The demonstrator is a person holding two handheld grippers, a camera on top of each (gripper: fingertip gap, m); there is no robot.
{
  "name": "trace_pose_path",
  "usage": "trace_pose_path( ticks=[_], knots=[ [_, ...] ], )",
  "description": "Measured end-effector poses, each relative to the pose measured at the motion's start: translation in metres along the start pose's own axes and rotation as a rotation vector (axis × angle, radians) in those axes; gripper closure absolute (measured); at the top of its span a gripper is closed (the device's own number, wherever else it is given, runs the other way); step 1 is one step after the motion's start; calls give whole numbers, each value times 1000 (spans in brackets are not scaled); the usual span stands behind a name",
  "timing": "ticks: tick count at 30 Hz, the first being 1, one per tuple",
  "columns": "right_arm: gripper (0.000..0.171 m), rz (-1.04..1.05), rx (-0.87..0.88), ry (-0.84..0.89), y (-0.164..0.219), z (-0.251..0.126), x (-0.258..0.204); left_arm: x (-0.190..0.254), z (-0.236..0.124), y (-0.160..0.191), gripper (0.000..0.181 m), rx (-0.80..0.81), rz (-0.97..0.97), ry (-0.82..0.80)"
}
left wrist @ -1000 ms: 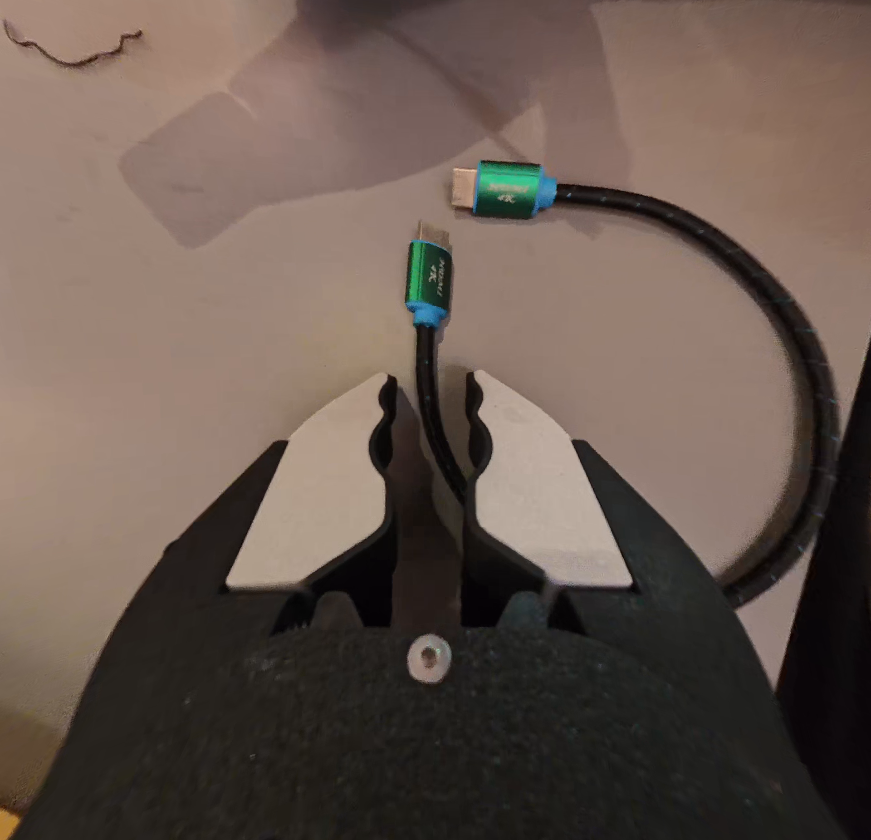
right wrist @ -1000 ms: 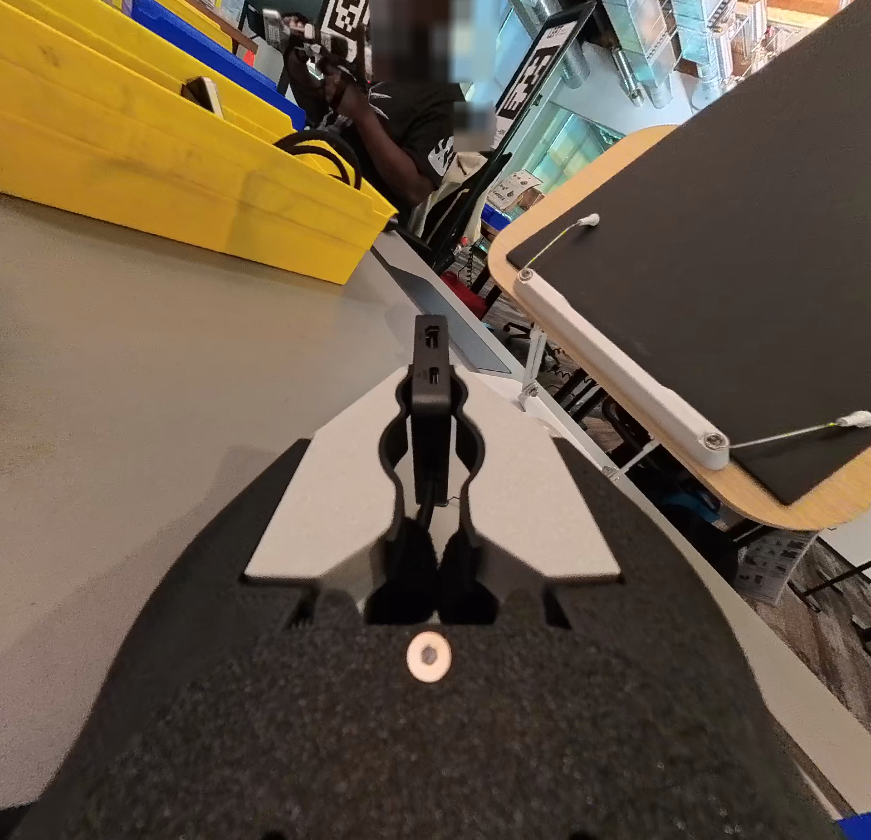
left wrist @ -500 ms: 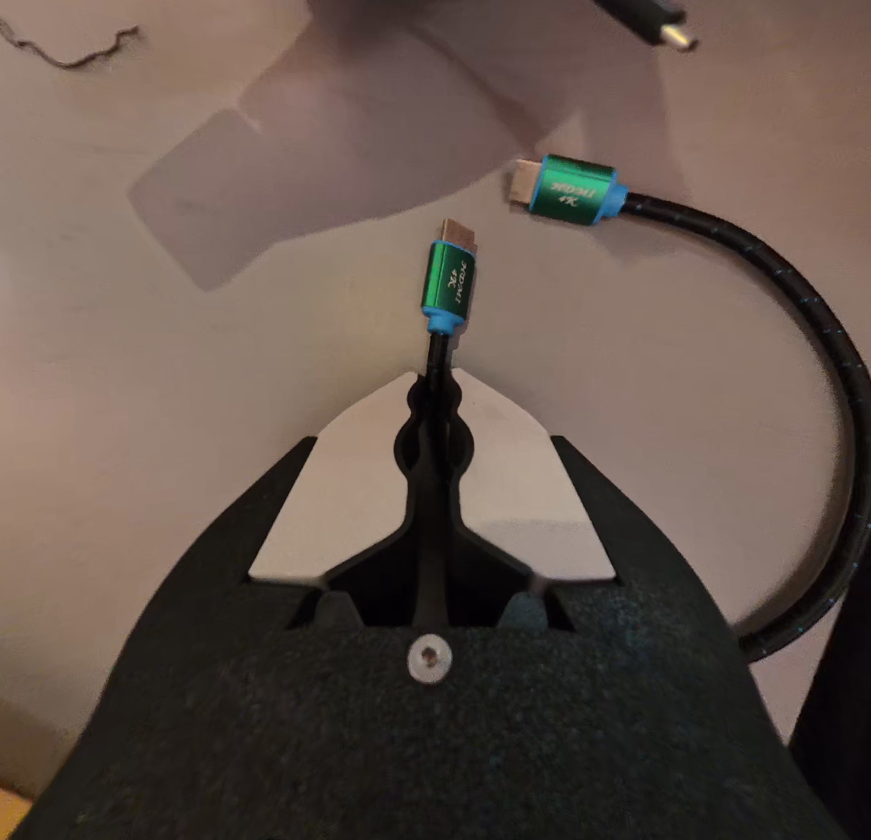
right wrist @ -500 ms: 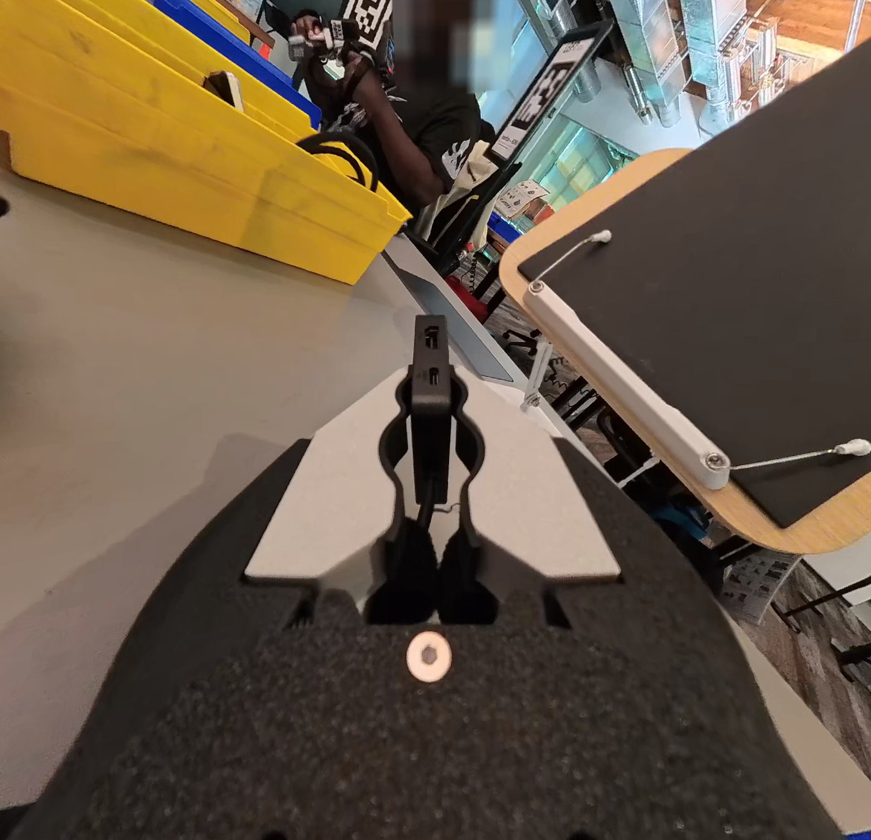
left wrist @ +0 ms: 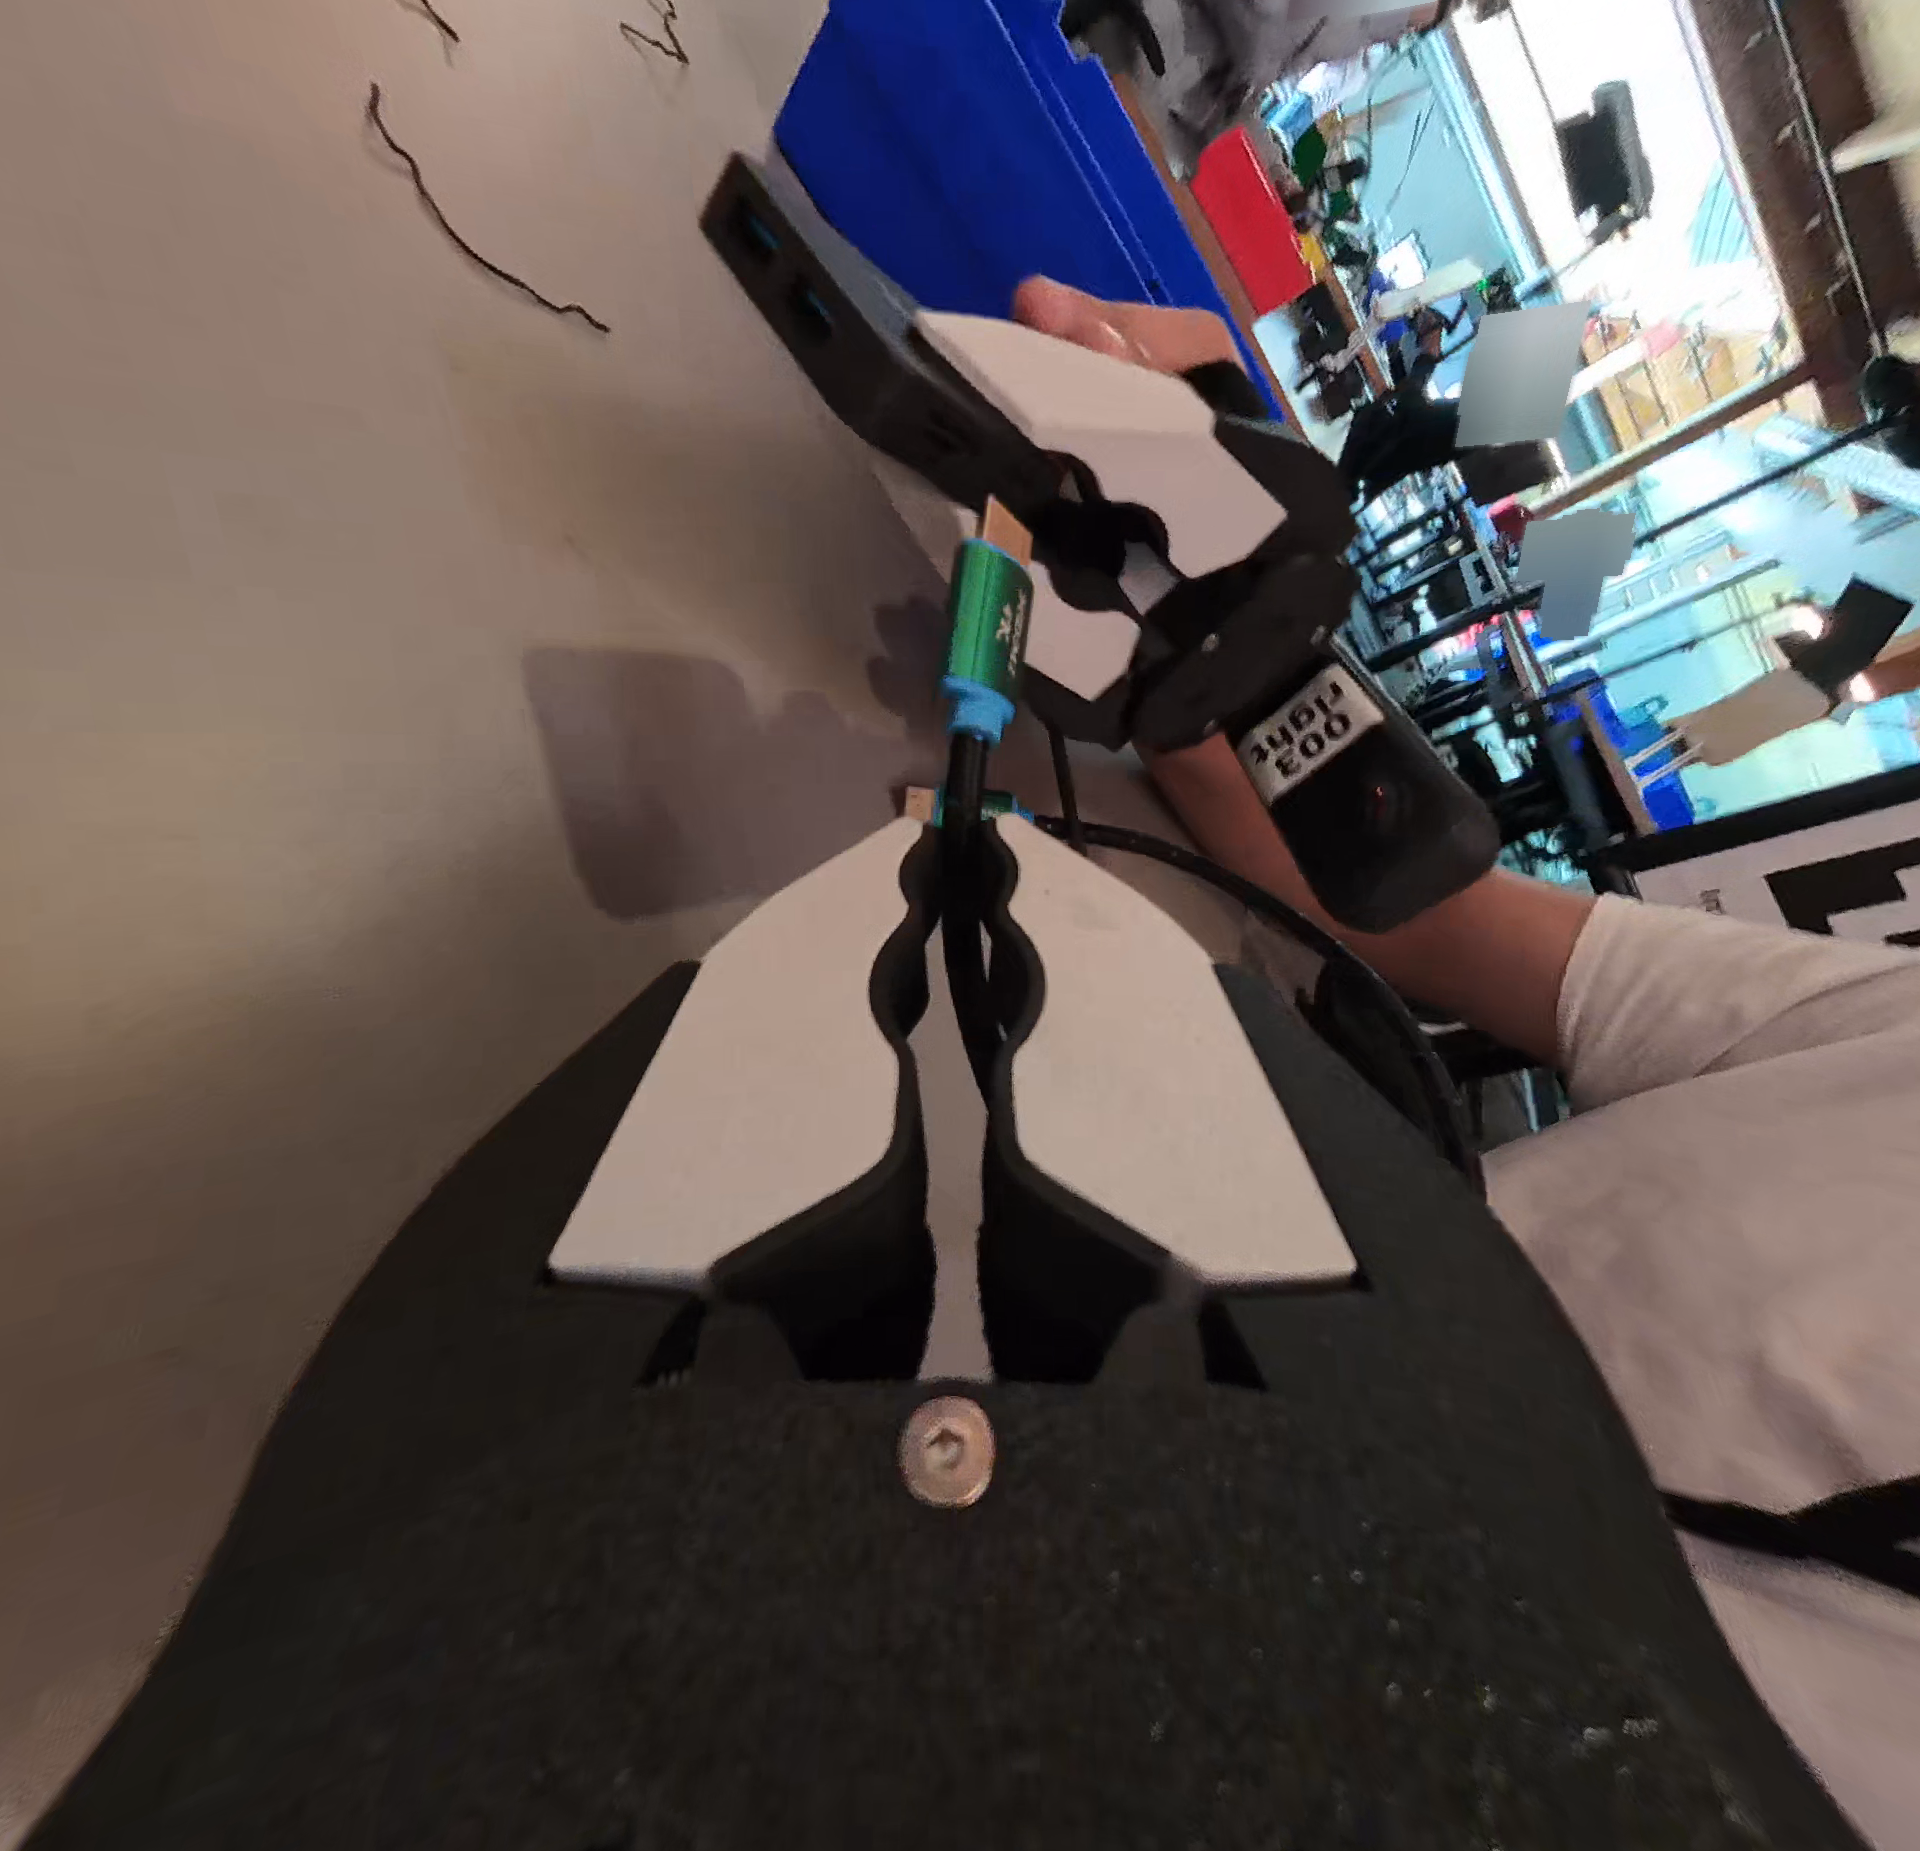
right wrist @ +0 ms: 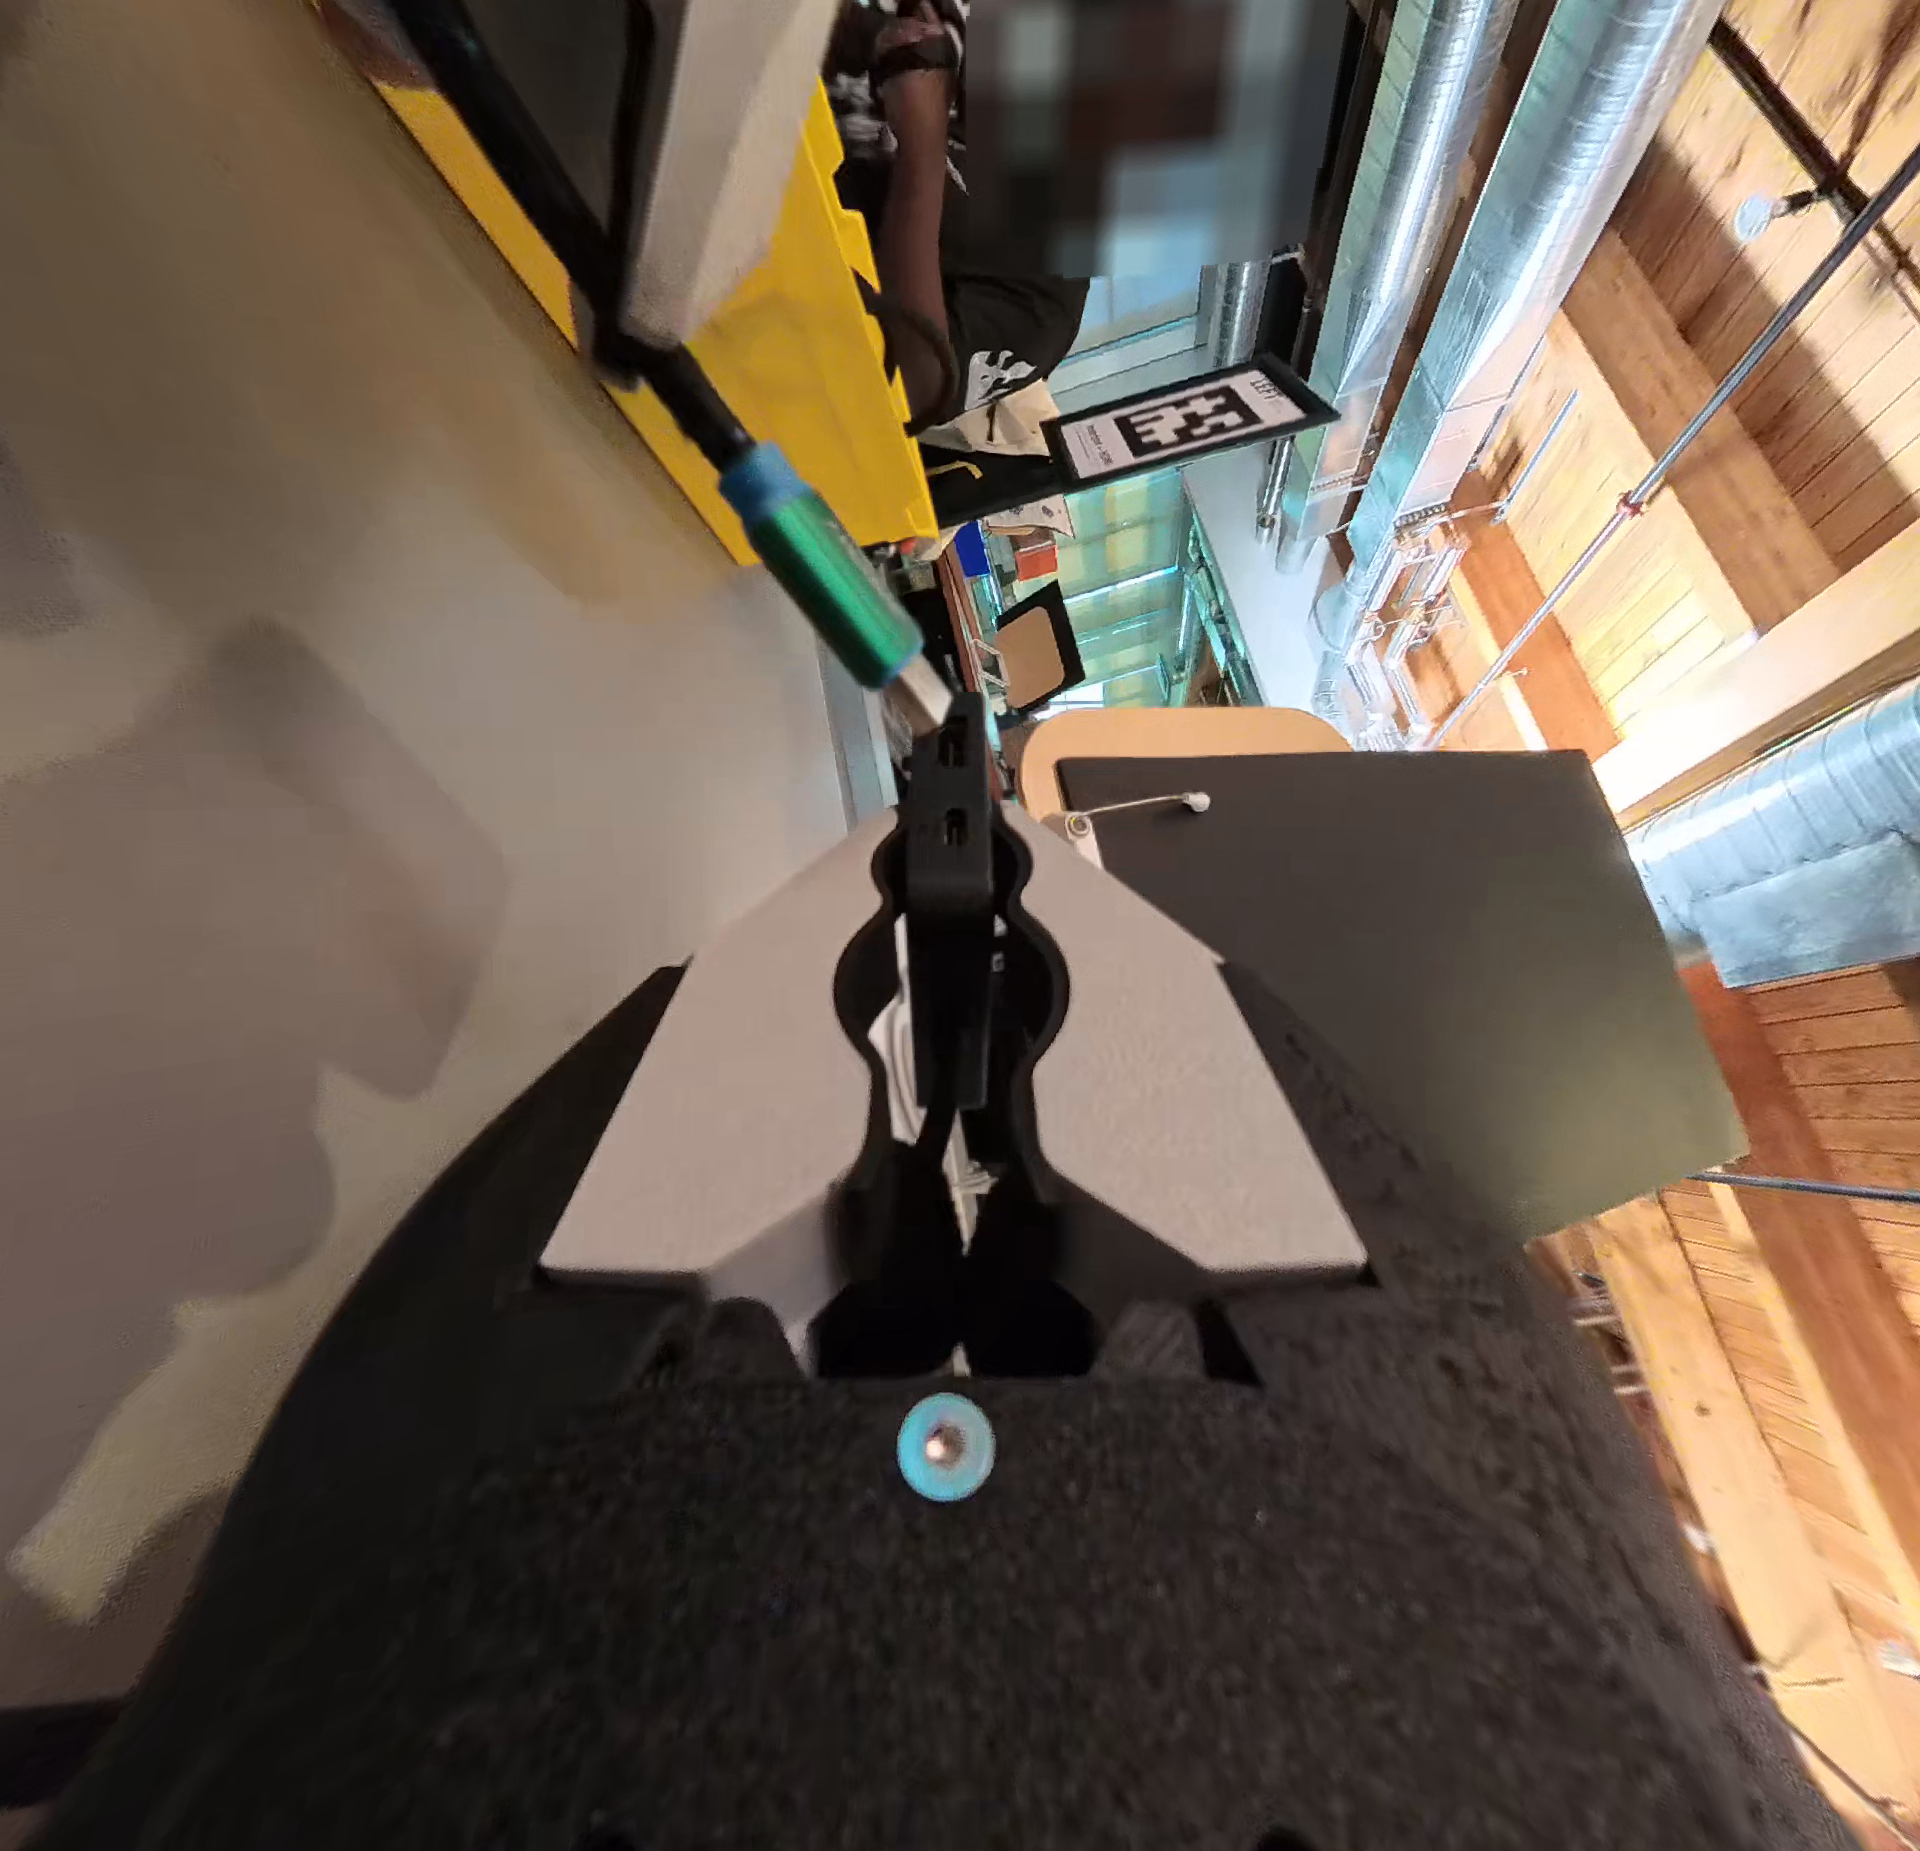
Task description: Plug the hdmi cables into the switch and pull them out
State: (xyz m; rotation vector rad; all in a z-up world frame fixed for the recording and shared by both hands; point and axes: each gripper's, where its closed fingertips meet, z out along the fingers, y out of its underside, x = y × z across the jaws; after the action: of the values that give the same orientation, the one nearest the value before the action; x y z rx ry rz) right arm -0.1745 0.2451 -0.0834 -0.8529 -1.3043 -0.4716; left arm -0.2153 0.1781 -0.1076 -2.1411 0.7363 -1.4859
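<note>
Two grippers are holding the parts. At frame centre, the left gripper (left wrist: 956,866) is pinching shut on the hdmi cable (left wrist: 961,928) just behind its green plug (left wrist: 987,622), whose tip is nearing the switch (left wrist: 883,347) in the upper middle. The right gripper (right wrist: 951,866) is clamping that switch (right wrist: 951,866) edge-on. Gripped by its flexible cord, the plug is likely to tilt and miss the port.
</note>
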Motion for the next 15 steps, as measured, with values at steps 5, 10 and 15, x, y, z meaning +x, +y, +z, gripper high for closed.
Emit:
trace_pose_path(
  ticks=[5, 10, 15],
  knots=[
    [159, -66, -39, 37, -3, 0, 3, -5, 1, -5, 174, 46, -72, 3],
    [159, -136, -49, 13, -1, 1, -4, -6, 2, -4, 175, 37, -54, -18],
    [159, -184, -72, 17, -2, 3, -6, -12, -2, -4, 175, 35, -73, -43]
  ],
)
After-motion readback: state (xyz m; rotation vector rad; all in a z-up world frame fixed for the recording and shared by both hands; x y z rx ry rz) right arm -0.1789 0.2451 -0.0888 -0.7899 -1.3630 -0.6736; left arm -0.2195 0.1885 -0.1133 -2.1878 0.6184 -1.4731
